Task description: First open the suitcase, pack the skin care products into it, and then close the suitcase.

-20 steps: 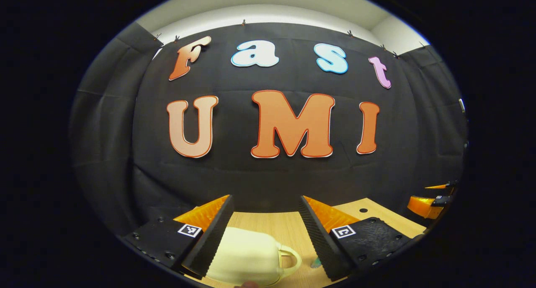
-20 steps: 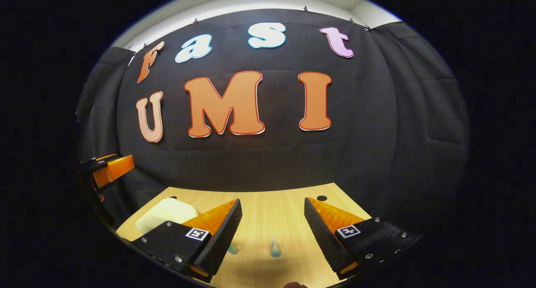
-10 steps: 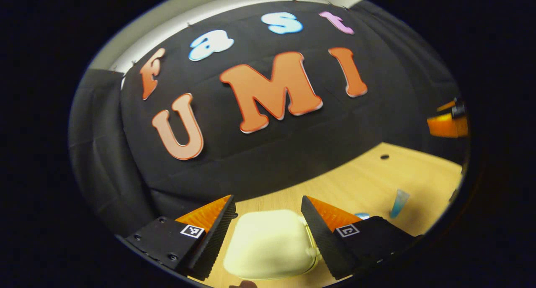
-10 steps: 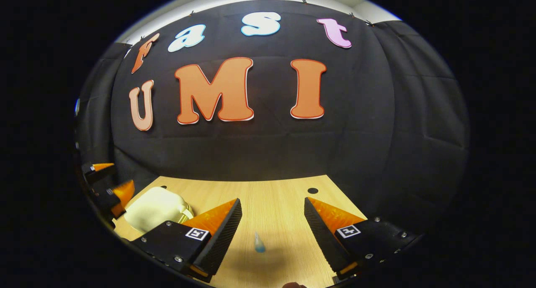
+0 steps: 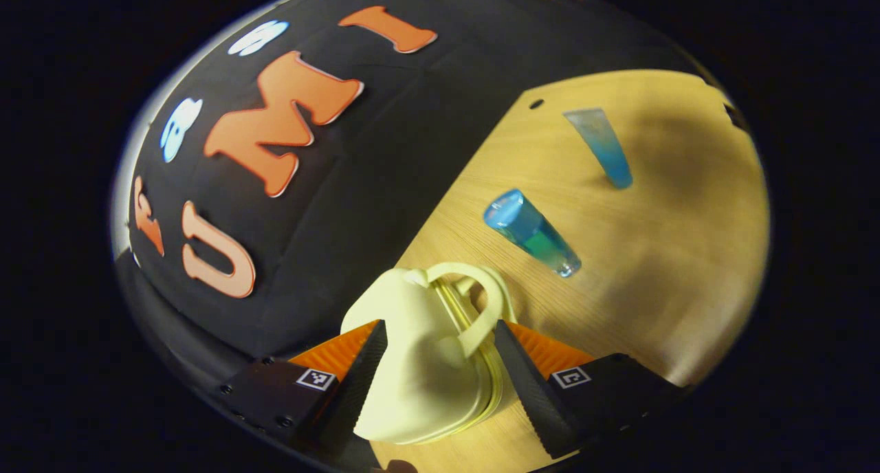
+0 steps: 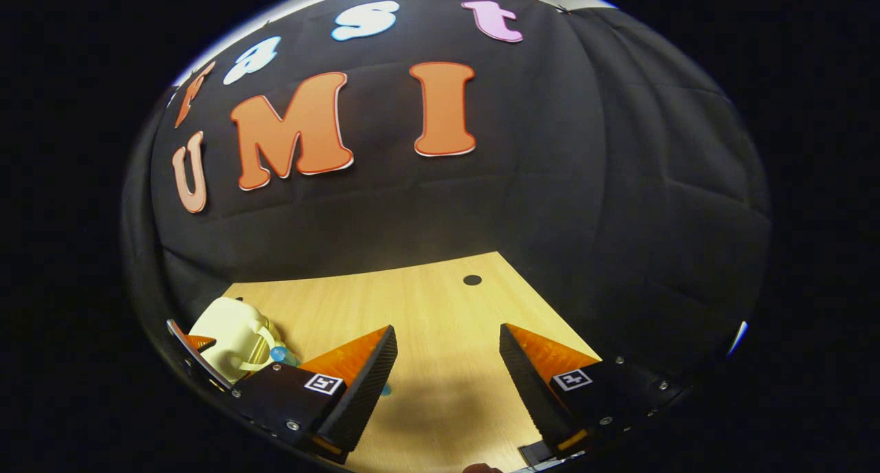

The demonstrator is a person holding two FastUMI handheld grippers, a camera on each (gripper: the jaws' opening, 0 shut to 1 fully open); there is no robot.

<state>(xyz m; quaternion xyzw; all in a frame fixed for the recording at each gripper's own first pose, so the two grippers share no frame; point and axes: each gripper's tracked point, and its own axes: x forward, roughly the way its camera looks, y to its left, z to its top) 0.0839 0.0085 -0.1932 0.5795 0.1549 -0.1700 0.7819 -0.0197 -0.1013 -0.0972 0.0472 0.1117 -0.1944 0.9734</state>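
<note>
On the wooden table [image 5: 660, 267], left hand-held gripper [image 5: 440, 363] spread around cream suitcase [image 5: 419, 363], right hand-held gripper [image 6: 447, 370] spread, empty.

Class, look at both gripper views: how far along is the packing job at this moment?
Nothing looks finished. The cream suitcase sits shut on the wooden table. In hand: the left hand-held gripper straddles the suitcase with its fingers spread. The right hand-held gripper hangs open over bare table. Left: opening the suitcase, packing the blue tube and the blue bottle, then closing.
</note>
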